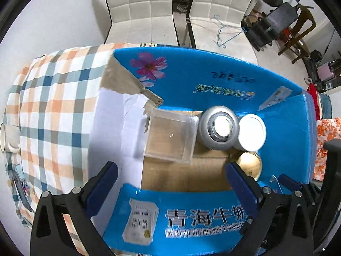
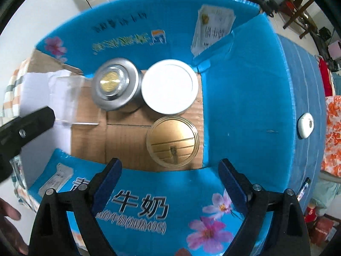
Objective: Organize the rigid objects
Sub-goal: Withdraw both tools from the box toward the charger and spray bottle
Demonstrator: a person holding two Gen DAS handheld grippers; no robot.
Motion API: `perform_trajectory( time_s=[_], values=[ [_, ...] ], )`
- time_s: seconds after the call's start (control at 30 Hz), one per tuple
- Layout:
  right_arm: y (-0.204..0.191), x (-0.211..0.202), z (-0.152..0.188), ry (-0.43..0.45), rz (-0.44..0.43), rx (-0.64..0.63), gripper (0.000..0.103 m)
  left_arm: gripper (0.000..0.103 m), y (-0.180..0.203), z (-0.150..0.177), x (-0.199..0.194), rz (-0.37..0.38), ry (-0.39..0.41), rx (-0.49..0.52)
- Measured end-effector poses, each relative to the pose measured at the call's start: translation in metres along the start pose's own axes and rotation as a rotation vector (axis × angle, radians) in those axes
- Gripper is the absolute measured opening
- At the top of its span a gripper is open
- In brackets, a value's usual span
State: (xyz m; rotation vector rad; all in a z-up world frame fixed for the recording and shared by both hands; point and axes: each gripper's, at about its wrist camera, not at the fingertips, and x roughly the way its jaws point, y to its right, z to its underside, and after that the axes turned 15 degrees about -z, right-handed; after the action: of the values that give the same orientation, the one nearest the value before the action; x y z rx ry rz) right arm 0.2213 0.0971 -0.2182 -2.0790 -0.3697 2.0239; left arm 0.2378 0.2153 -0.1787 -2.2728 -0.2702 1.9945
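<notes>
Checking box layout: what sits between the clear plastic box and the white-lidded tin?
The silver tin sits between clear plastic box and white-lidded tin, per the left wrist view.

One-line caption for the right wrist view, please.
Open right claw hovers over blue cardboard box holding round silver tin, white-lidded tin and gold-lidded tin.

Inside blue carton [image 2: 245, 98], upright on its cardboard floor: silver tin [image 2: 116, 85] touching white-lidded tin [image 2: 169, 86], gold-lidded tin [image 2: 172, 141] just in front, clear plastic box [image 1: 170, 136] left of them
</notes>
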Motion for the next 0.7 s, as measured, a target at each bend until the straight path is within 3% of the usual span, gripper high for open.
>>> perform_trajectory(
  time_s=[0.2,0.5,0.6,0.7],
  values=[
    [0.003,0.005,-0.002,-0.014,-0.032,0.014,0.097,0.103,0.003,0.007,0.006,-0.013,-0.021,-0.013],
    [0.007,-0.016,0.014,0.085,0.018,-0.048,0.098,0.103,-0.011,0.030,-0.008,-0.028,0.005,-0.062],
    [0.007,-0.041,0.021,0.087,-0.058,-0.055,0.098,0.103,-0.014,0.039,-0.014,-0.019,-0.001,-0.074],
    [0.019,-0.051,0.029,0.062,-0.229,-0.008,0.098,0.103,-0.017,0.048,-0.023,0.002,0.001,-0.091]
  ],
)
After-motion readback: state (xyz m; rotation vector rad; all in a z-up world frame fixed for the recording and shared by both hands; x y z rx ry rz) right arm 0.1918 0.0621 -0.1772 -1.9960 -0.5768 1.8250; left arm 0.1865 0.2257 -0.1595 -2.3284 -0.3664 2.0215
